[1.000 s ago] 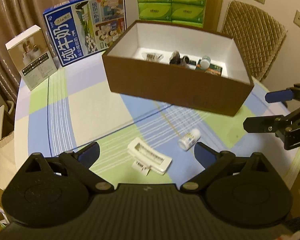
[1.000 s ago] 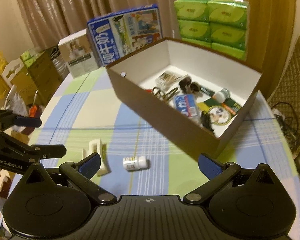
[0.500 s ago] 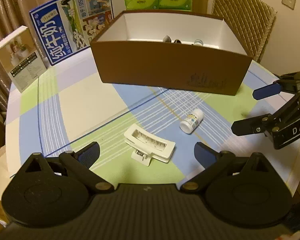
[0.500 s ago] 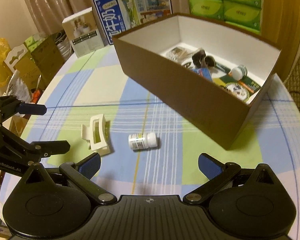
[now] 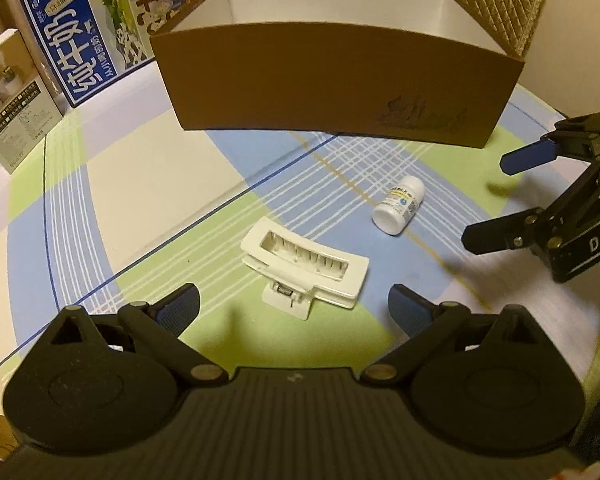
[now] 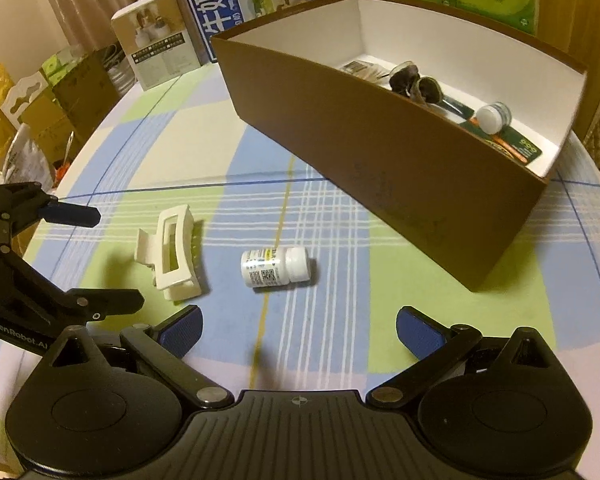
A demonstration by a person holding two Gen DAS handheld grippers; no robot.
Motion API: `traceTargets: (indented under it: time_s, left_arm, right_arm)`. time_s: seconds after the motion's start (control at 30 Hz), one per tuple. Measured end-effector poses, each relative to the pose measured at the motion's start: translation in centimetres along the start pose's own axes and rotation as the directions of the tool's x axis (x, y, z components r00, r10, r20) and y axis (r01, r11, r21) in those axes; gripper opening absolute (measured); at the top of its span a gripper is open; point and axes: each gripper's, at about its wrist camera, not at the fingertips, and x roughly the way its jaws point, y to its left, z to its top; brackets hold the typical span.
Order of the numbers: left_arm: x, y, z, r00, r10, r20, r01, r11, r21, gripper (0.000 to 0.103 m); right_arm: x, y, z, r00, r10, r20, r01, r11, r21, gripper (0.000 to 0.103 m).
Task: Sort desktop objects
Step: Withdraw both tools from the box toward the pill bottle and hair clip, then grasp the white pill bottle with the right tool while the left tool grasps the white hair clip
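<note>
**Clip and bottle lie in front of the box, both grippers empty**

We take the brown box (image 6: pixel 380 160) as our landmark. Farthest left of it, our left gripper (image 5: pixel 296 308) hovers with jaws spread wide, holding nothing, just above the white hair clip (image 5: pixel 304 266). The clip lies on the checked tablecloth (image 5: pixel 140 184) in front of the box. To its right the white pill bottle (image 6: pixel 275 267) lies on its side, nearer the box. Our right gripper (image 6: pixel 300 332) is likewise spread and empty, facing the bottle.
</note>
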Motion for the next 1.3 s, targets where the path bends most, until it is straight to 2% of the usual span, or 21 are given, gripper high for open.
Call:
traceTargets:
  time_s: [0.1,0.17,0.2,0.43,0.7,0.77,0.93,1.1,1.3]
  left_arm:
    - [0.6,0.1,0.2,1.000,0.001,-0.007,-0.001,1.000,0.011,0.099]
    - [1.0,0.3,0.4,1.000,-0.004,-0.011,0.004,1.000,0.013,0.099]
    - [1.2,0.3,0.5,1.000,-0.006,-0.013,0.006,1.000,0.014,0.099]
    - [2.0,0.5,1.2,0.999,-0.028,-0.019,0.028,0.999,0.029,0.099]
    - [3.0,0.4,1.6,0.998,-0.063,-0.027,0.065,0.993,0.095,0.099]
    - [3.2,0.3,1.7,0.997,-0.075,-0.029,0.078,0.990,0.117,0.099]
    - [3.8,0.3,2.1,0.993,-0.115,-0.027,0.118,0.978,0.174,0.099]
    - [4.4,0.3,2.5,0.988,-0.151,-0.031,0.154,0.960,0.236,0.099]
    - [5.6,0.9,2.7,0.981,-0.179,-0.072,0.192,0.944,0.270,0.099]
  right_arm:
    - [0.8,0.5,0.3,1.000,-0.001,0.008,0.001,1.000,-0.022,0.099]
    - [1.4,0.9,0.4,1.000,0.002,0.015,-0.002,0.999,-0.041,0.089]
    - [1.8,1.1,0.5,1.000,0.002,0.012,-0.001,0.999,-0.053,0.080]
    - [3.5,1.5,1.0,1.000,-0.001,0.007,0.002,0.998,-0.069,0.063]
    - [4.7,1.6,1.6,1.000,-0.003,0.011,0.004,0.996,-0.093,0.058]
    - [4.9,1.6,1.6,1.000,-0.004,0.009,0.005,0.994,-0.110,0.044]
    - [4.9,1.5,1.5,0.999,-0.035,-0.008,0.034,0.991,-0.133,0.044]
    - [3.8,0.1,1.1,0.999,-0.030,-0.021,0.028,0.996,-0.088,0.044]
    - [2.0,-1.4,0.2,0.999,-0.048,-0.021,0.047,0.998,-0.035,0.044]
